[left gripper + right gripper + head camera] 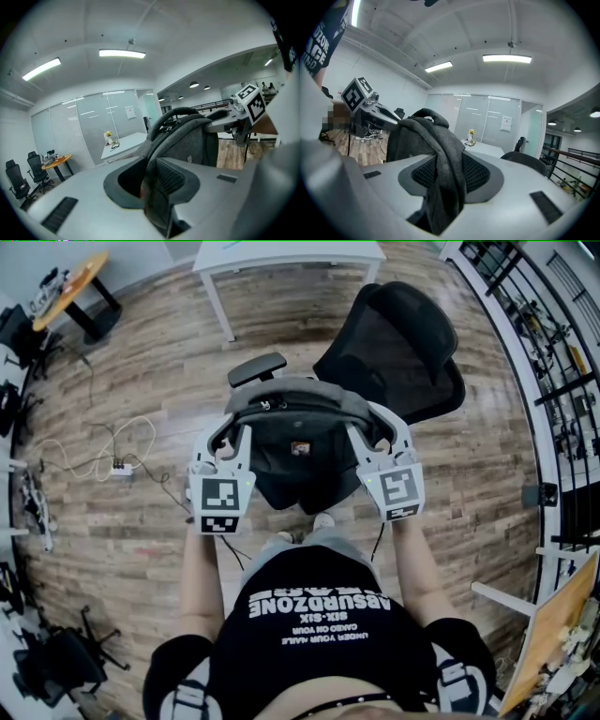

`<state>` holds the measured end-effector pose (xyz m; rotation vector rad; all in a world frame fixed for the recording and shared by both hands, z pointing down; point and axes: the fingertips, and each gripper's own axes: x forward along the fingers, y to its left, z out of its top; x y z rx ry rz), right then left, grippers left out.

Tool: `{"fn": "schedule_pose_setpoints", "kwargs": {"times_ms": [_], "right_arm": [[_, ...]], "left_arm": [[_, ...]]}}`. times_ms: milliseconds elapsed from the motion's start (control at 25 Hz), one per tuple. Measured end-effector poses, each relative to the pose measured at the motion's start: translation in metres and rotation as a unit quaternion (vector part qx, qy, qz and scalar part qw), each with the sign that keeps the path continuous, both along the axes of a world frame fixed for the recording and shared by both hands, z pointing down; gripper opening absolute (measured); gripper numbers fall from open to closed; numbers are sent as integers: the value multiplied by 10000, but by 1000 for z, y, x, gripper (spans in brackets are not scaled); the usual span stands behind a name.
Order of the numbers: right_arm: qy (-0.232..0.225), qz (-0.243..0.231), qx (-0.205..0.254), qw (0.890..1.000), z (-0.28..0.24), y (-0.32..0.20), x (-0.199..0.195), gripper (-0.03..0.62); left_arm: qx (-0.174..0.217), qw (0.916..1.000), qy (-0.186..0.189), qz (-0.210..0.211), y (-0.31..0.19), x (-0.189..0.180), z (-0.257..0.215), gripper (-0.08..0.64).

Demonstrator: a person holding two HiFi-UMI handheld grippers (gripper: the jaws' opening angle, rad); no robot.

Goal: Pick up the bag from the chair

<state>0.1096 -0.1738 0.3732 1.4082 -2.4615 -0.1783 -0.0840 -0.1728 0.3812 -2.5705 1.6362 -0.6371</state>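
Observation:
A grey backpack [295, 427] hangs between my two grippers over the seat of a black office chair [403, 352]; I cannot tell whether its bottom touches the seat. My left gripper [228, 440] is shut on the bag's left shoulder strap [154, 183]. My right gripper [377, 439] is shut on the right strap [445, 173]. In the left gripper view the bag's body [187, 140] rises past the jaws, with the right gripper's marker cube [251, 103] behind it. In the right gripper view the bag [412, 136] drapes over the jaws, and the left gripper [361, 101] shows behind it.
A white table [291, 259] stands beyond the chair. A power strip with loose cables [122, 468] lies on the wooden floor at the left. A round orange table [70, 287] is at the far left, and a black railing [553, 362] runs along the right.

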Motion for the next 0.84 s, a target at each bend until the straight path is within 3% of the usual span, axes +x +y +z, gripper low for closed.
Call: {"fn": "schedule_pose_setpoints", "kwargs": {"times_ms": [840], "right_arm": [[5, -36, -14, 10000, -2, -8, 0, 158]], "left_arm": [[8, 10000, 35, -31, -7, 0, -4, 84]]}}
